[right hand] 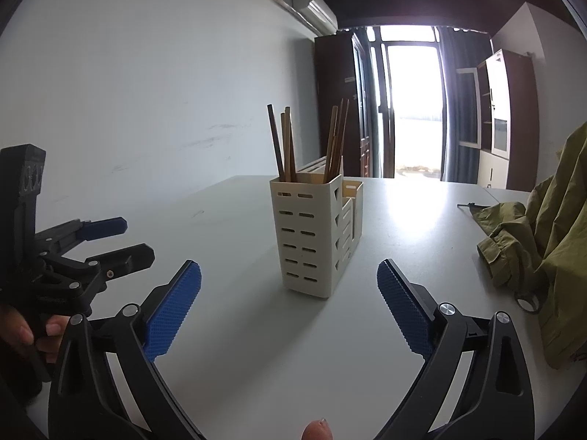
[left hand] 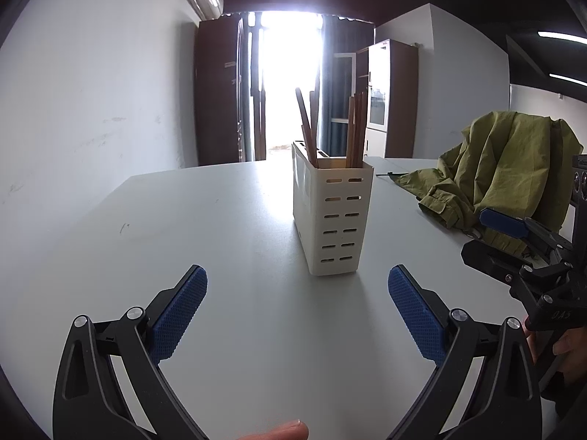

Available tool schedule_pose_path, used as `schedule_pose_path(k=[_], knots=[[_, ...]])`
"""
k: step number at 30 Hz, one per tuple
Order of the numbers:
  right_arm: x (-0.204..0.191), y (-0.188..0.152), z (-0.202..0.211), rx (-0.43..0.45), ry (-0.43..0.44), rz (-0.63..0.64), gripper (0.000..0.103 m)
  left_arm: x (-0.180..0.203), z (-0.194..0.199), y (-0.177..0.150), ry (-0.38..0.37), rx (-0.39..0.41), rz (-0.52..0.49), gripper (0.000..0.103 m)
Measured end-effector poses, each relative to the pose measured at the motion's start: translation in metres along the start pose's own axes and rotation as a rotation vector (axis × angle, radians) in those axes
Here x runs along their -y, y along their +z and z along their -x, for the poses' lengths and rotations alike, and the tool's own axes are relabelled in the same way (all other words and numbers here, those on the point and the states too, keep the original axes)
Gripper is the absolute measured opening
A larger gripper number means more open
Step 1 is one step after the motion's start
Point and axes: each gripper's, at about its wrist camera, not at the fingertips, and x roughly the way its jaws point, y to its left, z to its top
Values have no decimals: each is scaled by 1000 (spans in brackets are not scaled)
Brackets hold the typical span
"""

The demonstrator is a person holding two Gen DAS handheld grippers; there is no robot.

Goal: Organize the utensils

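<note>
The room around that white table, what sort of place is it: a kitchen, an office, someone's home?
Probably an office or workroom, not a kitchen. A plain white table bears only a cream utensil holder and a green jacket. Behind stand tall cabinets, a wall air conditioner and a bright glass door.

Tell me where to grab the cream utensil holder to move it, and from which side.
Grip the utensil holder low on its tall slotted section, pads on the two broad side walls, coming in level from the near narrow end. It stands upright, and the chopsticks stick out of the top, so a grasp from above is probably blocked. The open right gripper looks wide enough.
</note>
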Motion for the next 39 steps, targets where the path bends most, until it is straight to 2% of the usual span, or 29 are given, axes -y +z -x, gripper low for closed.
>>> schedule_pose_path(k=[15,39], knots=[[2,-4,-2,-20,-10,-11,98,5,-5,-7,1,-36,-33,97],[0,-6,-3,-27,-5,-4,98,10,-7,-9,-6,-32,-41,97]])
